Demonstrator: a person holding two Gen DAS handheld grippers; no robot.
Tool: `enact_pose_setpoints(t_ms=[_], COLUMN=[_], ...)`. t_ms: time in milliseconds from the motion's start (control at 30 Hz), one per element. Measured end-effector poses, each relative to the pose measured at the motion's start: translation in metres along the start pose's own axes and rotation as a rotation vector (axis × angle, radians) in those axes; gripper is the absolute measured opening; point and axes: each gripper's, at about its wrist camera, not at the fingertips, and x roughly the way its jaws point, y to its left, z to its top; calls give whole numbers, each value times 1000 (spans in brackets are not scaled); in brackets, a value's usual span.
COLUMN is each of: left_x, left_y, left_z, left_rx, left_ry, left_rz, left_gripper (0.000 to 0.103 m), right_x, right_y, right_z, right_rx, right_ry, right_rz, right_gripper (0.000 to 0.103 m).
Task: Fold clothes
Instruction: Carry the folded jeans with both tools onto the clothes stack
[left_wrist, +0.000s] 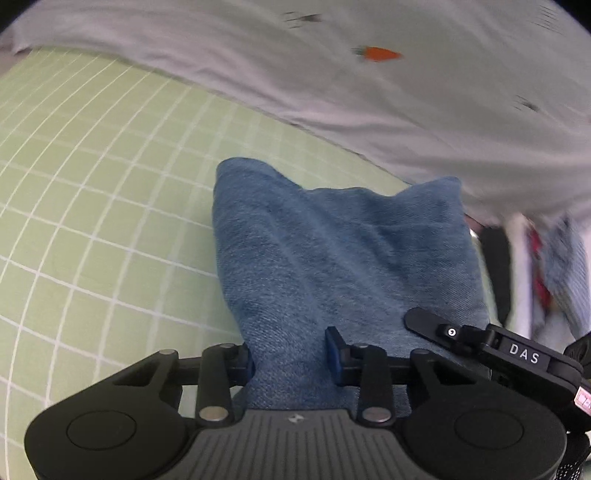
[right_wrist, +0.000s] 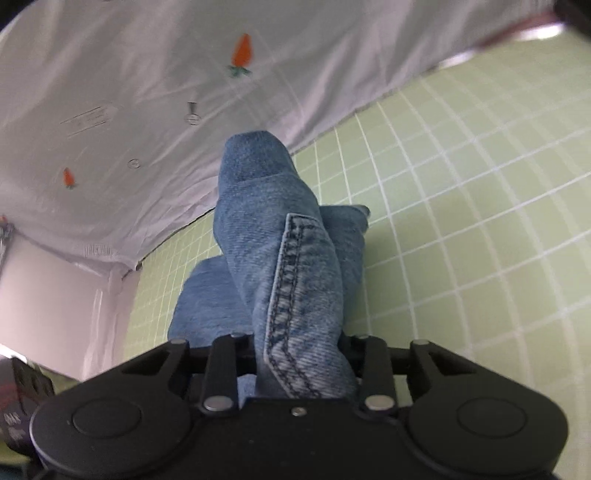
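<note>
Two broad surfaces fill both views, the green gridded mat (left_wrist: 92, 192) and a white carrot-print sheet (left_wrist: 332, 74) at its far edge, with the blue denim garment (left_wrist: 332, 258) raised above the mat. Each tool is narrowed onto it: the left gripper (left_wrist: 291, 354) pinches plain cloth, the right gripper (right_wrist: 303, 358) a stitched seam (right_wrist: 291, 295). Judging by this, the hands should travel level and together, keeping the denim taut.

Bare green grid mat (right_wrist: 461, 221) lies open; the white carrot-print cloth (right_wrist: 129, 110) bounds its far edge.
</note>
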Motion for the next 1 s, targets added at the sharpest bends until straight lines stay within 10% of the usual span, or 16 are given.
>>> enact_pose_setpoints(t_ms=[533,767,1000], left_x=[-42,14,38], left_y=[-227,-369,-505], left_z=[-53,-96,-45], left_rx=[397,372,362], left_ry=[-27,-133,-134], left_rz=[-409,-410,-352], left_gripper=[36,35,34], right_x=[-293,-372,-432], right_y=[-65,-174,-242], right_z=[-61,1,120], right_rx=[204,85,29], right_ry=[-504,-578,-538], right_rz=[-76,-30,18], right_gripper=[31,31,30])
